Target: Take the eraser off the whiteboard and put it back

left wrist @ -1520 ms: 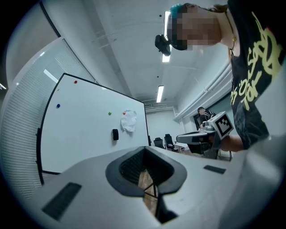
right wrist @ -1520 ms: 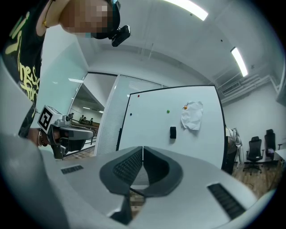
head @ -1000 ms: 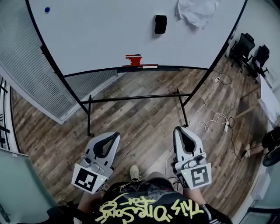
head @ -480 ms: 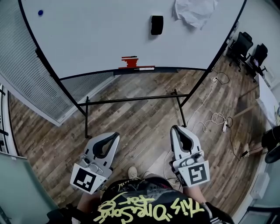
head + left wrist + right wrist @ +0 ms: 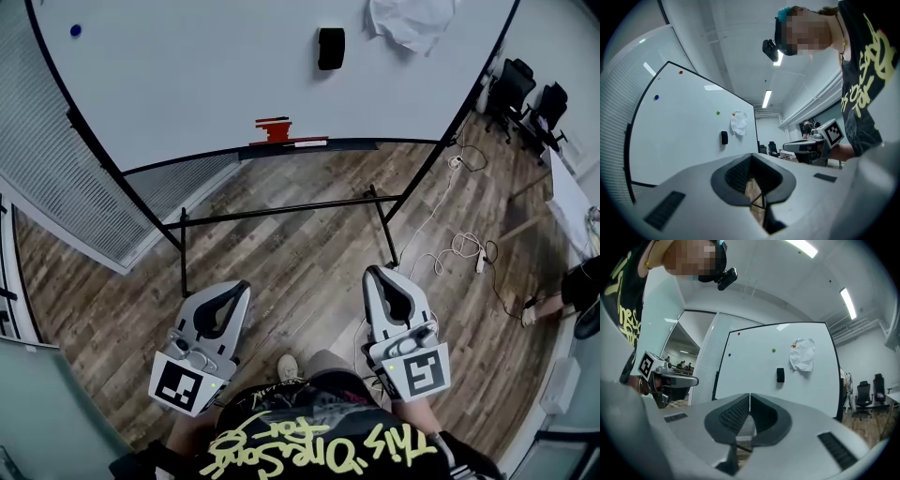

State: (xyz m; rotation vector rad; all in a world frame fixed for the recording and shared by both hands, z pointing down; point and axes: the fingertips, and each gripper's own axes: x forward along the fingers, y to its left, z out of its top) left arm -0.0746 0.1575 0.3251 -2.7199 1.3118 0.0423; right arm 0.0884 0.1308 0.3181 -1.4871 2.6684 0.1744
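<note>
Black rectangular eraser (image 5: 330,48) clings to the smooth whiteboard (image 5: 187,84).

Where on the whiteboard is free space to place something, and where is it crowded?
The whiteboard is bare between the blue magnet and the eraser, above the red item. It is crowded at upper right, where the crumpled paper hangs beside the eraser.

Black eraser (image 5: 330,48) on white whiteboard (image 5: 187,84), upper centre; blue magnet (image 5: 75,30), upper left; brown wood-grain floor (image 5: 291,253); black shirt (image 5: 319,441) with yellow lettering, bottom.
</note>
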